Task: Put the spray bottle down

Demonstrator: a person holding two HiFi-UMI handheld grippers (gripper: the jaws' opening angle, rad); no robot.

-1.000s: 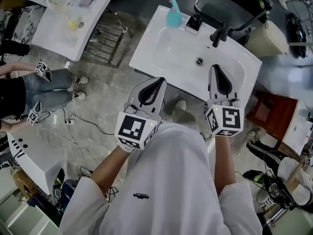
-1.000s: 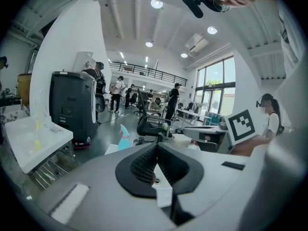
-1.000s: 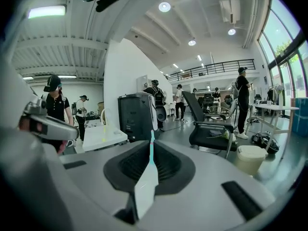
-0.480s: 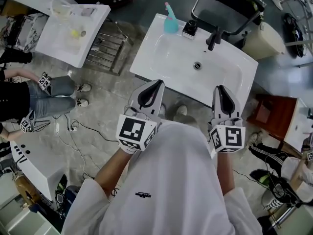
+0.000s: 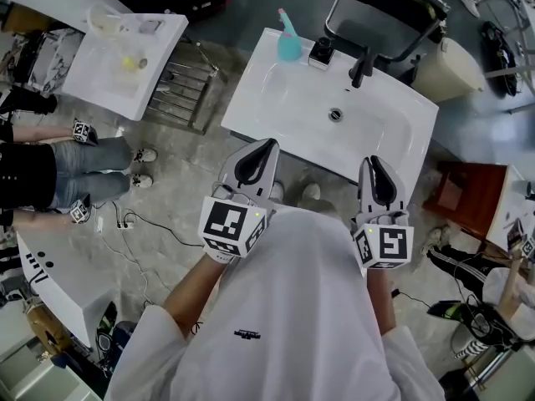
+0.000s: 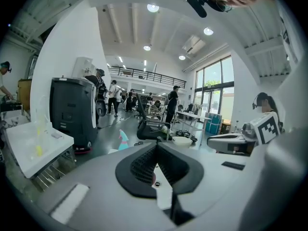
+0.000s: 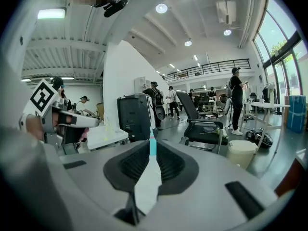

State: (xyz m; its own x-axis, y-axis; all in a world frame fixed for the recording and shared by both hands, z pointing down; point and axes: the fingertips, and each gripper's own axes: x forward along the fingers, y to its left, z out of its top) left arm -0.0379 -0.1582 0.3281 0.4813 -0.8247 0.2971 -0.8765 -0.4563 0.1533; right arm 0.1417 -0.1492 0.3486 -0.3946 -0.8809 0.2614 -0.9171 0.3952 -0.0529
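The teal spray bottle (image 5: 289, 40) with a pink nozzle stands upright on the back left corner of the white sink (image 5: 276, 124), apart from both grippers. My left gripper (image 5: 257, 150) is shut and empty, held in front of the sink's near edge. My right gripper (image 5: 374, 167) is also shut and empty, just off the near right edge. In the left gripper view the spray bottle (image 6: 123, 141) shows left of the shut left gripper (image 6: 155, 150). In the right gripper view a strip of the spray bottle (image 7: 152, 146) shows above the shut right gripper (image 7: 150, 154).
A black faucet (image 5: 361, 65) and a small black box (image 5: 321, 53) sit at the sink's back edge, with the drain (image 5: 335, 114) in the bowl. A second white basin (image 5: 125, 53) and metal rack (image 5: 180, 78) stand left. A person (image 5: 50, 161) sits far left; a red-brown cabinet (image 5: 456, 195) stands right.
My right gripper has drawn back from over the sink bowl toward the person's body. The left gripper has stayed where it was. The spray bottle has not moved.
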